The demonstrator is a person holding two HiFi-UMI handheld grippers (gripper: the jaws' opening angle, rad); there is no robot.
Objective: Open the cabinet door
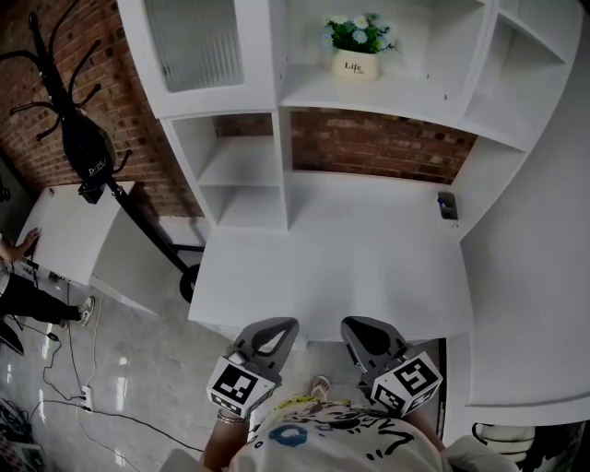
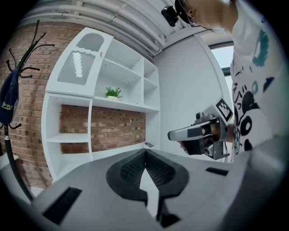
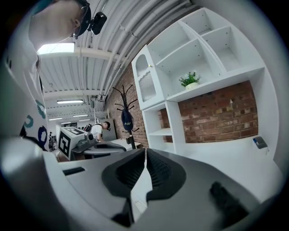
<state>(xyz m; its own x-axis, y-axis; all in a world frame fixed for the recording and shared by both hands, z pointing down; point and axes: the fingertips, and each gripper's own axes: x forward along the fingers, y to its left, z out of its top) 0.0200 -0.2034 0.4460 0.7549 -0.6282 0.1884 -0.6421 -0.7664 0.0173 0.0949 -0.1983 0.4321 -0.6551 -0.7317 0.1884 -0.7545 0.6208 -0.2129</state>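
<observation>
Left hand-held gripper [image 1: 275,330]: clenched, empty.
Right hand-held gripper [image 1: 361,330]: clenched, empty, low by counter [image 1: 341,263].
Cabinet door [image 1: 195,51]: closed, high left; better to spread jaws, pull right edge slowly.

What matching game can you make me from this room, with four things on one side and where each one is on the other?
Things:
1. plant
2. cabinet door
3. coat rack
4. small dark gadget

Places:
A. on the desk, right side
B. beside the brick wall, far left
C. on the upper shelf
D. shut, at the top left of the white shelves

Pairs: 1-C, 2-D, 3-B, 4-A
</observation>
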